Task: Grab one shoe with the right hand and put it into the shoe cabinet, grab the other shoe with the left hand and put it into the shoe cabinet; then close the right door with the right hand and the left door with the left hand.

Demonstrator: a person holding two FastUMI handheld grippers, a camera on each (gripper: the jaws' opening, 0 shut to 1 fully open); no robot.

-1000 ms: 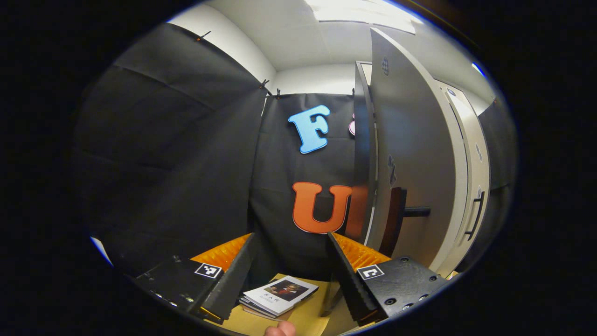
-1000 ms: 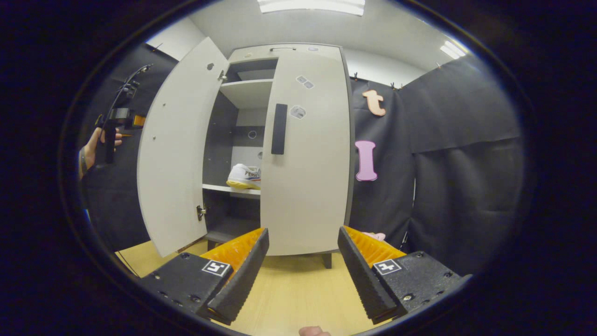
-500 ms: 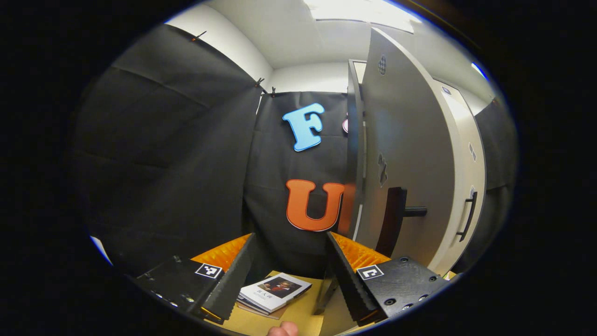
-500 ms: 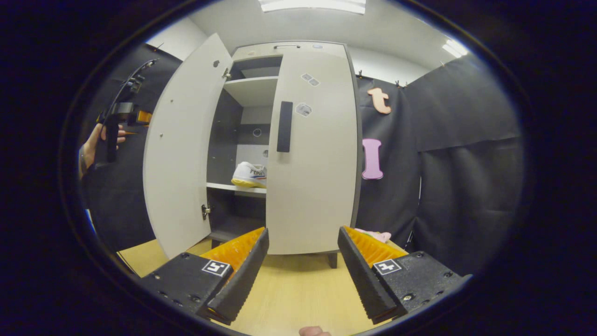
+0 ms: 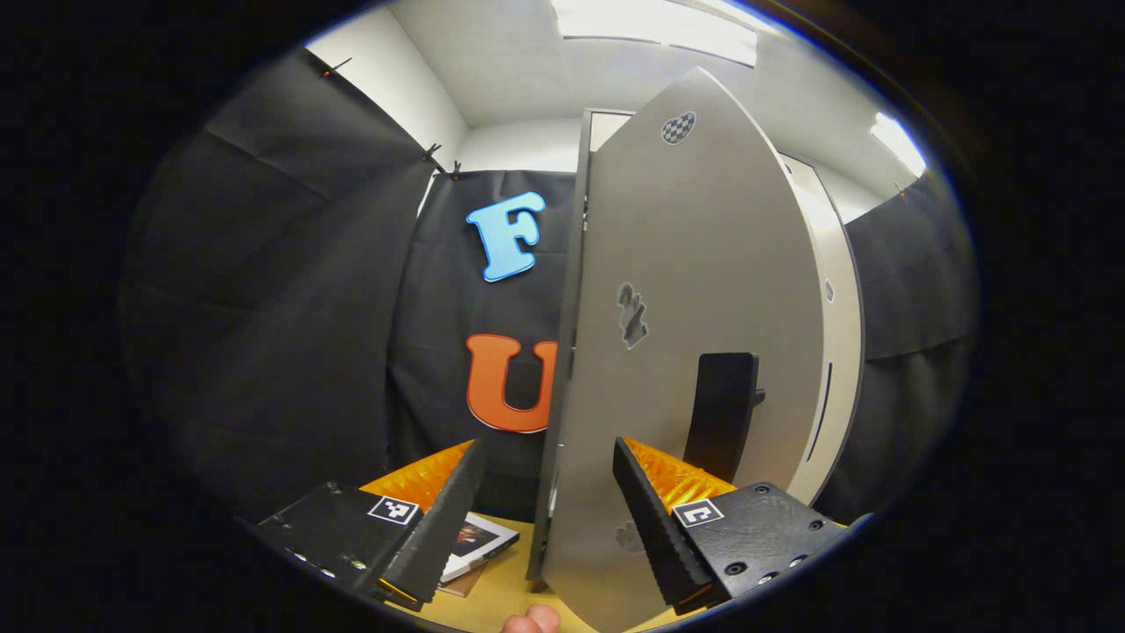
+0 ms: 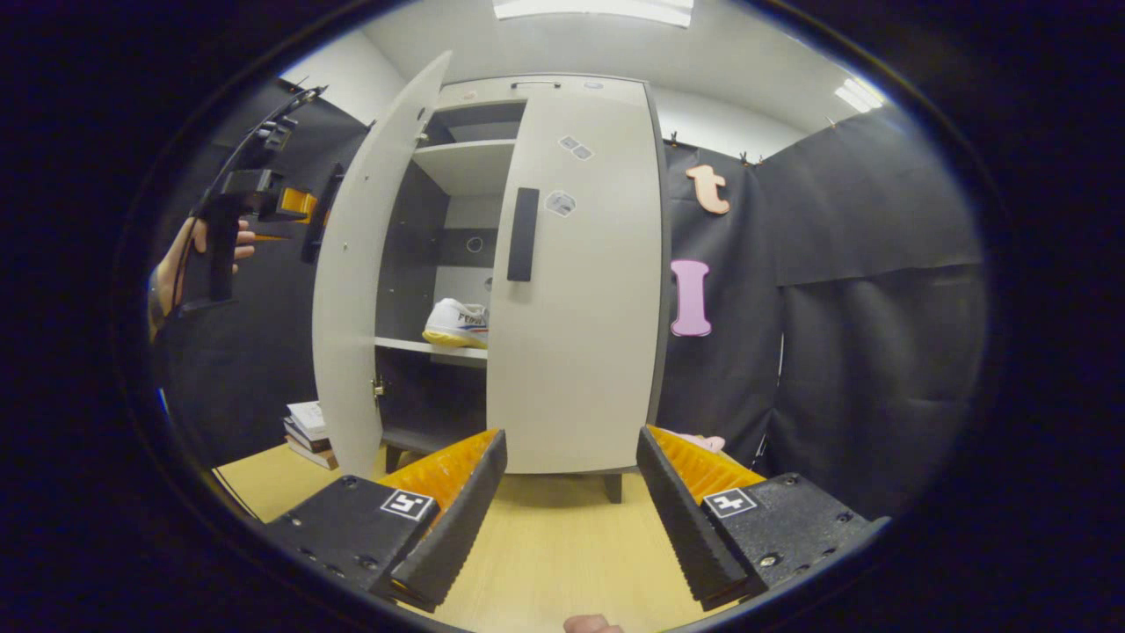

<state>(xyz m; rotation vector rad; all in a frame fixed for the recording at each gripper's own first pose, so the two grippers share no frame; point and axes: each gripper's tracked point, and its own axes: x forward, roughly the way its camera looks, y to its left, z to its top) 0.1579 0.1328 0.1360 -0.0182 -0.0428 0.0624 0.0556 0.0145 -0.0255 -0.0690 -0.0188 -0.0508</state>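
Note:
The tall pale shoe cabinet [image 6: 571, 290] stands on a wooden floor. Its right door is shut. Its left door [image 6: 352, 290] stands partly open, edge toward me. Through the gap, a white shoe [image 6: 457, 323] with a yellow sole rests on the middle shelf. My right gripper [image 6: 567, 519] is open and empty, low and well back from the cabinet. A hand holds my left gripper [image 6: 303, 207] at the outer side of the left door, near its dark handle [image 6: 323, 215]. In the left gripper view the left door [image 5: 694, 290] and its handle [image 5: 722, 413] loom just ahead of my open left gripper [image 5: 545, 519].
A small stack of books [image 6: 308, 422] lies on the floor left of the cabinet, partly behind the left door; the books [image 5: 475, 545] also peek between the left fingers. Something pink [image 6: 699, 442] lies by the cabinet's right foot. Black cloth walls close in on both sides.
The left door has swung from wide open toward the cabinet. My left gripper has moved in with it, and the door's face now looms larger ahead. The right gripper has barely moved.

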